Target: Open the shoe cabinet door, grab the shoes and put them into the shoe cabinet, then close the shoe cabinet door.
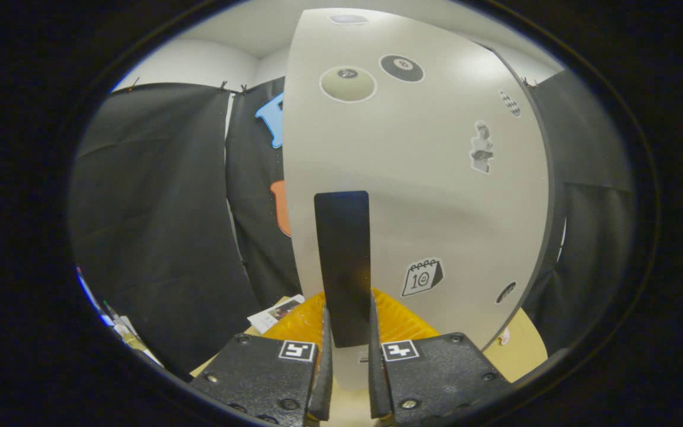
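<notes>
The shoe cabinet door (424, 196) is a pale grey panel with several stickers, standing right in front of me. A tall dark handle (343, 261) runs down its left part. My gripper (350, 341) is shut on the lower end of that handle, one finger (325, 362) pressing each side. The door's left edge faces the booth wall, and I cannot tell how far the door stands ajar. The cabinet's inside is hidden behind the door.
An orange ribbed mat (398, 320) lies on the tan floor (522, 350) under the door. A small printed card (276, 312) lies on the floor left of the mat. Black cloth walls stand on both sides.
</notes>
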{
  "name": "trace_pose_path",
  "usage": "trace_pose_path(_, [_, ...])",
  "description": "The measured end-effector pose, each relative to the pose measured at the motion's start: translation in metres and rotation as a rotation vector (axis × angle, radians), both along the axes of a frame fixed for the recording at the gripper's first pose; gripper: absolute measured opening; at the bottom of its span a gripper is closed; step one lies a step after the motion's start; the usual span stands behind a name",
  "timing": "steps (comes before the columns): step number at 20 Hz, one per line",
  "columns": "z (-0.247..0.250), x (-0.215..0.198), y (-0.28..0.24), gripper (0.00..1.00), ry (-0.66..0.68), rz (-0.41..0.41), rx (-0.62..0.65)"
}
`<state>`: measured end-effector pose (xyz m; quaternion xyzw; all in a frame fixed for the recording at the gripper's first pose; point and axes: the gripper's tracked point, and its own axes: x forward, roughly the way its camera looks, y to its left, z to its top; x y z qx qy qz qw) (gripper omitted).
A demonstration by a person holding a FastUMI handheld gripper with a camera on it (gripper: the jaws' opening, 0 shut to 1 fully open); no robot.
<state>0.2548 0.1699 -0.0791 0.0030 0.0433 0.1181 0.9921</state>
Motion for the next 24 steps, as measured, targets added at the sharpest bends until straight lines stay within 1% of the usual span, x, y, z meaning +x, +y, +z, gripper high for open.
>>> trace_pose_path(10, [-0.006, -0.043, -0.038, 0.27, 0.000, -0.035, 0.021])
trace_pose_path(16, [-0.006, -0.062, -0.067, 0.26, -0.010, -0.027, 0.026])
trace_pose_path(21, [-0.006, -0.076, -0.091, 0.23, -0.005, 0.001, 0.017])
trace_pose_path(24, [-0.006, -0.082, -0.107, 0.21, -0.001, -0.012, 0.003])
